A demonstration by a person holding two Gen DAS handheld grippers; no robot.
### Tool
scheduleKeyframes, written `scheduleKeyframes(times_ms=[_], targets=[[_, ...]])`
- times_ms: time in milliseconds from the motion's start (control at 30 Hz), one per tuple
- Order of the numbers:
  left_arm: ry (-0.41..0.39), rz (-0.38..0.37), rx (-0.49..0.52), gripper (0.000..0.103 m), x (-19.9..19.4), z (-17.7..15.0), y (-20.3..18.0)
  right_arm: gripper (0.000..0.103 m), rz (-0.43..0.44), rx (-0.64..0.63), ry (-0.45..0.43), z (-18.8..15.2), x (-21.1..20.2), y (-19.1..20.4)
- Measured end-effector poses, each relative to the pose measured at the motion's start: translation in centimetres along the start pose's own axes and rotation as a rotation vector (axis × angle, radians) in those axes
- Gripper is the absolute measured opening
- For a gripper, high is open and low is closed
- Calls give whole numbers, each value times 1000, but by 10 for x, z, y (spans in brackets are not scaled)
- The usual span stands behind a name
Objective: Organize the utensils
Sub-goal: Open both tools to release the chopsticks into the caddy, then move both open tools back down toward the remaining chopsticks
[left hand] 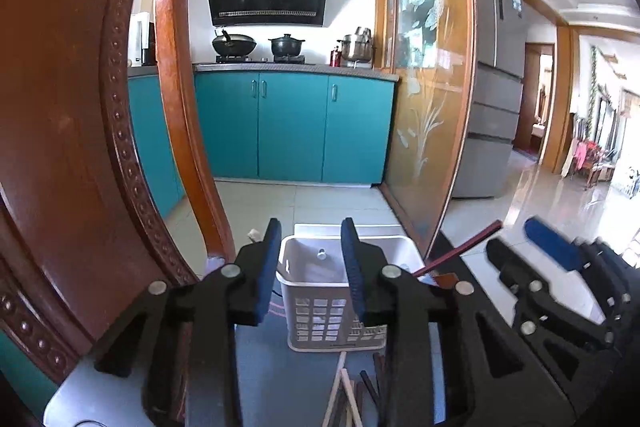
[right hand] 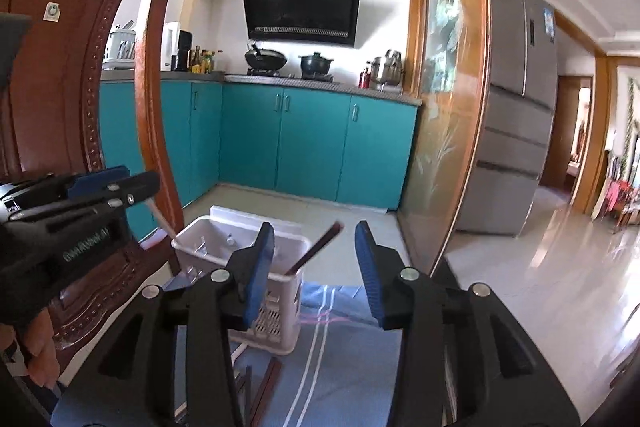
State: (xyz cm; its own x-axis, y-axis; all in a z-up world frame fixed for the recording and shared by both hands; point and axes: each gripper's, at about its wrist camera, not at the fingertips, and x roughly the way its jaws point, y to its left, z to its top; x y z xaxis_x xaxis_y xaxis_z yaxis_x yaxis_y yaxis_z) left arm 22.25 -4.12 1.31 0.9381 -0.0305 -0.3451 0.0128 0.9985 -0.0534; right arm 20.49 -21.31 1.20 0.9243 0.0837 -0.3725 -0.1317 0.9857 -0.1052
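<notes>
- Far left, a carved wooden chair back [left hand: 60, 131], standing tall beside the table edge.
- Left gripper [left hand: 310, 267], jaws spread with nothing between the blue pads, aimed at the white basket [left hand: 320, 311] straight ahead.
- Seen from the right wrist, a pale chopstick [right hand: 162, 221] slanting from the left gripper's tip [right hand: 136, 187] down to the basket's near rim; touching the fingers or not, cannot tell.
- On the striped blue cloth [right hand: 340, 347], more loose chopsticks [left hand: 352, 391] lying just in front of the basket.
- A dark red chopstick [right hand: 316, 247] leaning in the basket, top end tilted right.
- Right gripper [right hand: 316, 267], jaws parted, pads clear of the red chopstick, nothing pinched.
- Behind, teal cabinets [left hand: 292, 123].
</notes>
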Motion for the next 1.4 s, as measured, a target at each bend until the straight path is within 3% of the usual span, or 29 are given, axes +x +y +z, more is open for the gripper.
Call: scheduleKeyframes(times_ms=[133, 200, 267, 367, 500, 667, 967, 1167, 1333, 1400], targets=[[-16, 27, 49, 32, -9, -14, 1, 42, 70, 17, 86, -27, 5, -6], [11, 36, 66, 32, -6, -23, 3, 42, 173, 35, 230, -49, 25, -7], [72, 42, 59, 32, 5, -37, 10, 42, 251, 78, 387, -72, 48, -6], [206, 4, 17, 32, 26, -58, 21, 42, 307, 114, 550, -103, 77, 0], [359, -45, -9, 32, 51, -82, 25, 40, 298, 111, 661, -125, 99, 11], [427, -70, 6, 32, 61, -95, 21, 31, 258, 75, 694, -135, 104, 17], [435, -78, 15, 32, 61, -103, 14, 31, 163, -33, 651, -136, 97, 28], [456, -70, 20, 32, 63, -108, 12, 31, 144, -50, 641, -132, 98, 27], [509, -44, 26, 39, 73, -117, 13, 31, 202, -22, 690, -139, 102, 29], [550, -45, 16, 40, 79, -123, 15, 22, 244, 17, 737, -146, 107, 27]])
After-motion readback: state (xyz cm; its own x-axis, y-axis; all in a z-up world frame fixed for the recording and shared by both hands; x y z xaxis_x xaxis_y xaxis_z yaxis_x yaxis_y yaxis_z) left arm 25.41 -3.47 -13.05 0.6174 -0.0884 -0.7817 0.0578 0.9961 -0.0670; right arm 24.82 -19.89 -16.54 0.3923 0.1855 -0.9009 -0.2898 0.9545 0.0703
